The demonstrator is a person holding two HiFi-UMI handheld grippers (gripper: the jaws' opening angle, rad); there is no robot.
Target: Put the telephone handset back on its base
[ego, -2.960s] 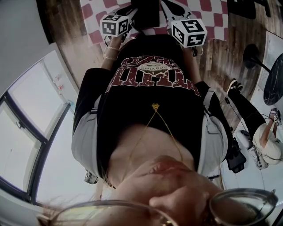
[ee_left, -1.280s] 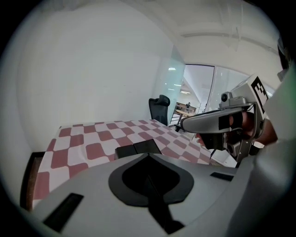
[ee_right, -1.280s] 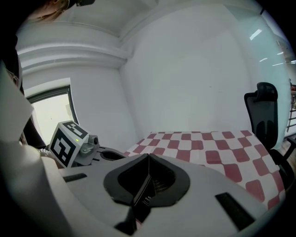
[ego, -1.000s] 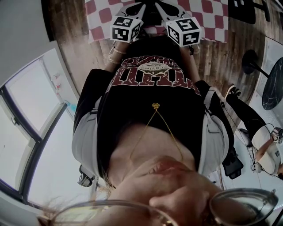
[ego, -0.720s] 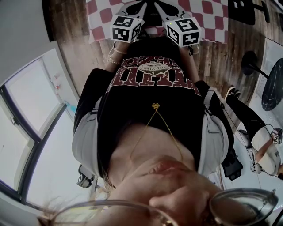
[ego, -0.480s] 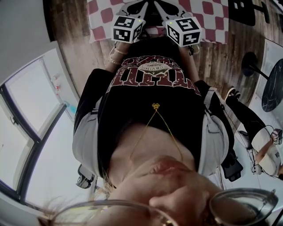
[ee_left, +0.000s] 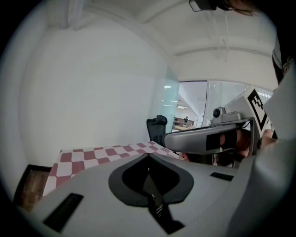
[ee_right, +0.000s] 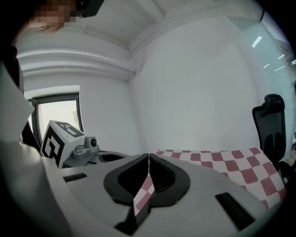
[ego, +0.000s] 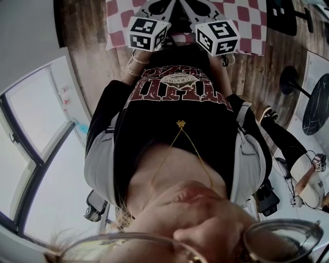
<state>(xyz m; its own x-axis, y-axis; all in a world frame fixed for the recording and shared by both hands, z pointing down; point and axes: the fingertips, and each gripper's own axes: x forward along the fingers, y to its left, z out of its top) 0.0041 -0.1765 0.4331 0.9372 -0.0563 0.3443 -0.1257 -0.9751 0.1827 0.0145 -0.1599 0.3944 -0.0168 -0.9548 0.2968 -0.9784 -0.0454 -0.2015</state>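
Observation:
No telephone, handset or base shows in any view. In the head view my two grippers are side by side at the top edge, over a table with a red-and-white checked cloth (ego: 247,20). The left gripper (ego: 157,6) carries its marker cube (ego: 148,33), and the right gripper (ego: 195,6) carries its own cube (ego: 217,37). The left gripper (ee_left: 148,155) is shut with nothing in it. The right gripper (ee_right: 149,156) is also shut and holds nothing; the cloth (ee_right: 222,159) shows through a thin slit below its tips. Both point out over the cloth toward a white wall.
A black office chair (ee_left: 157,129) stands past the table's far corner, also seen as the chair (ee_right: 273,120) at the right. Wooden floor (ego: 257,72) surrounds the table. A round dark table (ego: 316,102) and another seated person (ego: 308,180) are at the right.
Both grippers have risen a little and sit closer together than three seconds ago. Their jaws stay shut throughout.

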